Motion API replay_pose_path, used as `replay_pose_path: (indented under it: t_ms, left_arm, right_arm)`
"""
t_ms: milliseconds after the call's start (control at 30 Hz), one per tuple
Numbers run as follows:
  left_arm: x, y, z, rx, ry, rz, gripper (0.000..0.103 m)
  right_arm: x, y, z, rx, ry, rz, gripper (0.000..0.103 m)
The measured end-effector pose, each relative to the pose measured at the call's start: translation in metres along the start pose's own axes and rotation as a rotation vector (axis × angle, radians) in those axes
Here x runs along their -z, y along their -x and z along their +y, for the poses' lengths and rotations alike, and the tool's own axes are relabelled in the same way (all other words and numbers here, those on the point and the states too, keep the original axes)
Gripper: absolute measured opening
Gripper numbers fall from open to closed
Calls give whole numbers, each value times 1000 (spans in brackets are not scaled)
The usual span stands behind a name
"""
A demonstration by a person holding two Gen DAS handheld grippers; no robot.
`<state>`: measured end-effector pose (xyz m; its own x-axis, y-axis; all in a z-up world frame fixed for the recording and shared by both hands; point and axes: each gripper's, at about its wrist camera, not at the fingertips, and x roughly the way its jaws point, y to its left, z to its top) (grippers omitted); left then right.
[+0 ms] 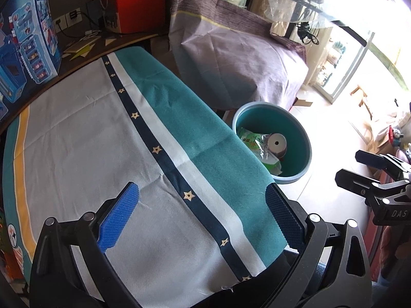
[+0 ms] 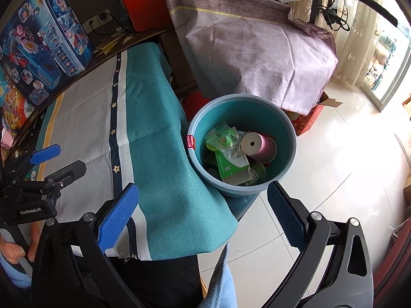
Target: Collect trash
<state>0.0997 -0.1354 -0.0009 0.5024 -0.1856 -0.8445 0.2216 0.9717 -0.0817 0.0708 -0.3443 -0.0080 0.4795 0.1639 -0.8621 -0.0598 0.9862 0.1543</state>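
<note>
Left gripper: left gripper (image 1: pixel 203 218) spread wide, nothing between its blue pads; hovers over the tablecloth. Also seen from the right wrist view at the left edge, fingers apart, empty.

Right gripper: right gripper (image 2: pixel 203 218) likewise spread, holding nothing; poised above the table's near corner and the floor, pointing toward the bin. Seen from the left wrist view at the right edge, fingers apart.

Bin: blue-green round bin (image 2: pixel 292 138) on the tiled floor, just beside the table's edge; a small red tag on its rim.

Trash, location: all visible trash lies inside the bin. Contents: pink tape roll (image 2: pixel 259 145) with a pale end face; green-and-clear plastic wrappers (image 2: pixel 223 138); a green-and-white card packet (image 2: pixel 230 166); other scraps beneath, too jumbled to identify.

Table surface: tablecloth (image 1: pixel 84 141) in grey, white and teal with a dark star-printed stripe; no loose item shows on the cloth in either view.

Surroundings: toy boxes (image 2: pixel 48 41) at the table's far side; paper pieces (image 1: pixel 82 47) on the dark shelf behind; a covered bulk under lilac cloth (image 2: pixel 257 48) beyond the bin.

Progress, judged: collection appears finished or nearly so, since the cloth is bare and both tools are empty.

Remaining, judged: possibly nothing; the paper pieces on the shelf may or may not count as trash, which cannot be told.
</note>
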Motion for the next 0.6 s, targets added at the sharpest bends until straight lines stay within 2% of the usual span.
replay_pose_path:
  t_ms: [100,267,600]
  left_arm:
    - [0,-1,3,-1,8,3,99]
    - [2,1,6,42,20,-15,99]
    - [2,5,8,-3,24,-36,99]
  right_arm:
    - [0,-1,0,0,-1,3,96]
    - [0,-4,1,1,1,9,96]
    - [0,-6,2,3,3,12,96]
